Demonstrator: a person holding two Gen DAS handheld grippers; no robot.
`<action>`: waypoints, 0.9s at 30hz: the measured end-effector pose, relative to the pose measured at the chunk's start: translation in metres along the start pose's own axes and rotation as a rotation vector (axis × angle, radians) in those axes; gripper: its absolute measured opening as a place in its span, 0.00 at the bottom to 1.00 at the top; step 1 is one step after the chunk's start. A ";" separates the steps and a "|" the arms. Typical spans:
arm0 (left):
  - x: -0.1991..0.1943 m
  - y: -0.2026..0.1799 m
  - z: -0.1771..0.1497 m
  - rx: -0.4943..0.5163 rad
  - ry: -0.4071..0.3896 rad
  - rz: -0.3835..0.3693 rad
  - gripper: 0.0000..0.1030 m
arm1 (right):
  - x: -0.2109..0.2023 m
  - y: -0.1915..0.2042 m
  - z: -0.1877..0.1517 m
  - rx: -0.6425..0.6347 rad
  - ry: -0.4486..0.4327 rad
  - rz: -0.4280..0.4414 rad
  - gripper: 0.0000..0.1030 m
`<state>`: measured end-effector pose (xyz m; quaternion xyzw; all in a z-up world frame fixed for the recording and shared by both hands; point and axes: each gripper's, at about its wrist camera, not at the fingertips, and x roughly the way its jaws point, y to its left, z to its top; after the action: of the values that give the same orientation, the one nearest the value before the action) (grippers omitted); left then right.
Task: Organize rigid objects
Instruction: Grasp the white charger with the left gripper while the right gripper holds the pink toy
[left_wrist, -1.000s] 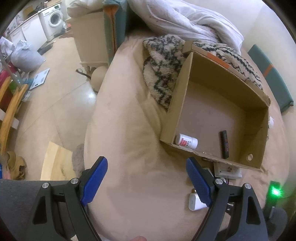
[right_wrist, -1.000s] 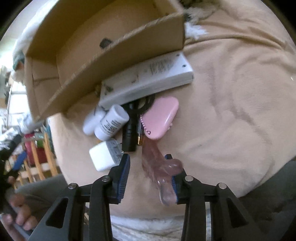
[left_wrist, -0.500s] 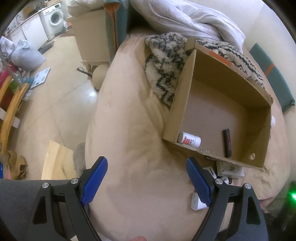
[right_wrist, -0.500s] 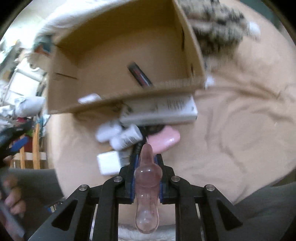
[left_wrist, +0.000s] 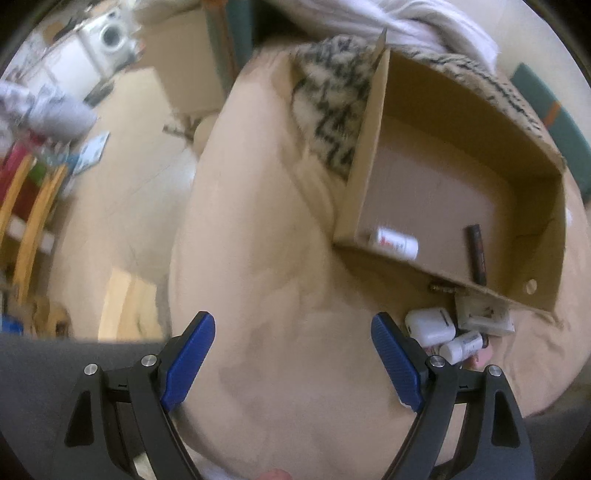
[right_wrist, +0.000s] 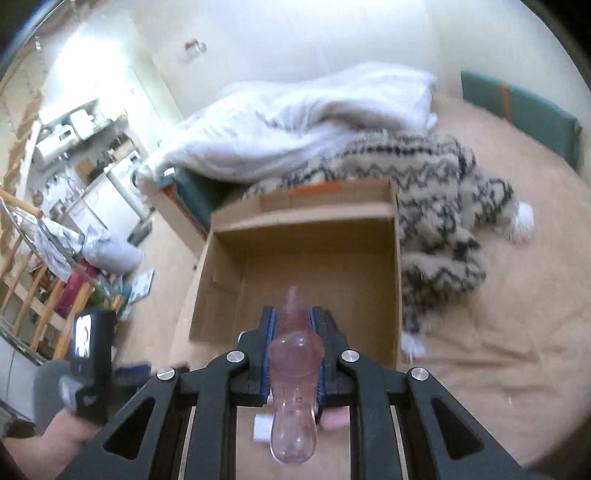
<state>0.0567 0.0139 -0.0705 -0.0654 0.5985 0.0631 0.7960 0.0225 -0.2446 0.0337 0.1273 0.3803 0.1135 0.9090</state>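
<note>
Cardboard box (left_wrist: 458, 192) sits open on the beige bed (left_wrist: 266, 258), its far side against a fuzzy black-and-cream zigzag blanket (left_wrist: 332, 110), and a white duvet (right_wrist: 295, 122) lies beyond that. Starting on the left, my left tongs (left_wrist: 291, 360) hang spread wide above bare bedding, blue pads (left_wrist: 188, 354) well apart and holding nothing. Moving right in that view, the box floor carries a small white bottle with a red label (left_wrist: 395, 242) lying against the near wall, and further right a dark slim stick (left_wrist: 477, 258) lies near the right wall; I cannot read what it is. Just outside the near wall, on the bed, a loose cluster waits: a white earbud case (left_wrist: 428, 326), a second small white bottle (left_wrist: 463, 345), a flat white box (left_wrist: 484, 317) tucked against the cardboard, and a bit of something pink, mostly hidden. On the right side, my right tongs (right_wrist: 291, 328) are pressed in on a translucent pink handled object (right_wrist: 293, 384), gripping it at its middle so the narrow end points forward over the open box and the rounded clear end points back toward the camera. From that view the box's floor is largely hidden behind the tongs.
</note>
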 end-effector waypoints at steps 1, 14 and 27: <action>0.004 -0.005 -0.006 -0.007 0.020 -0.009 0.83 | 0.005 -0.002 -0.005 -0.002 0.006 -0.016 0.18; 0.054 -0.101 -0.059 0.095 0.178 -0.065 0.82 | 0.020 -0.025 -0.014 0.091 0.081 0.007 0.18; 0.069 -0.112 -0.058 0.135 0.207 -0.079 0.37 | 0.024 -0.026 -0.012 0.102 0.104 0.021 0.18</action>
<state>0.0406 -0.1055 -0.1498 -0.0414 0.6772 -0.0161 0.7345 0.0332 -0.2600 0.0014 0.1714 0.4309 0.1097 0.8792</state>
